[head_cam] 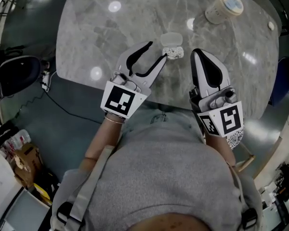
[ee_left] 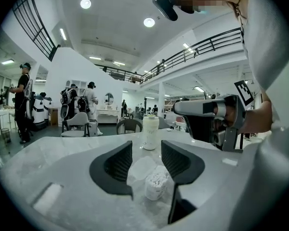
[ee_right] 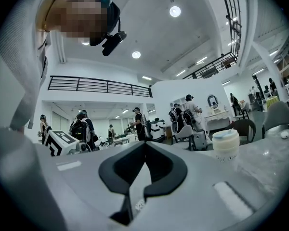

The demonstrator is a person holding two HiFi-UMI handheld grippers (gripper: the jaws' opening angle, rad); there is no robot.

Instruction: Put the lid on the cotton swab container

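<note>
At the far left of the head view, a dark chair [head_cam: 14, 73] stands on the floor beside the grey marbled surface [head_cam: 101, 28]. Right of it, at the middle of the frame, the left tongs [head_cam: 158, 50] reach over the near edge of the surface and point toward the upper right. Their jaws stand apart with nothing pressed between the pads. In the left gripper view, the gap between the ribbed black pads [ee_left: 120, 160] frames the task's two things.

The cotton swab container [head_cam: 173, 52] stands upright and uncovered on the surface. It is packed with white swabs and sits just beyond the tips of the left tongs, touched by neither jaw. The clear lid [head_cam: 170, 38] lies flat on the surface directly behind the container, at its far side. The lid is close against the container, and whether they touch I cannot tell. In the head view, both sit just above the centre of the frame, between the two pairs of tongs.

Right of the container, the right tongs [head_cam: 196, 53] point toward the top of the frame, near the container but apart from it. Their jaws are closed together on nothing, as the right gripper view shows.

Toward the upper right corner, well apart from all this, a cream tub [head_cam: 224, 6] with a pale blue top stands upright on the surface. A small white thing [head_cam: 271, 26], too small to make out, lies near the right rim.
</note>
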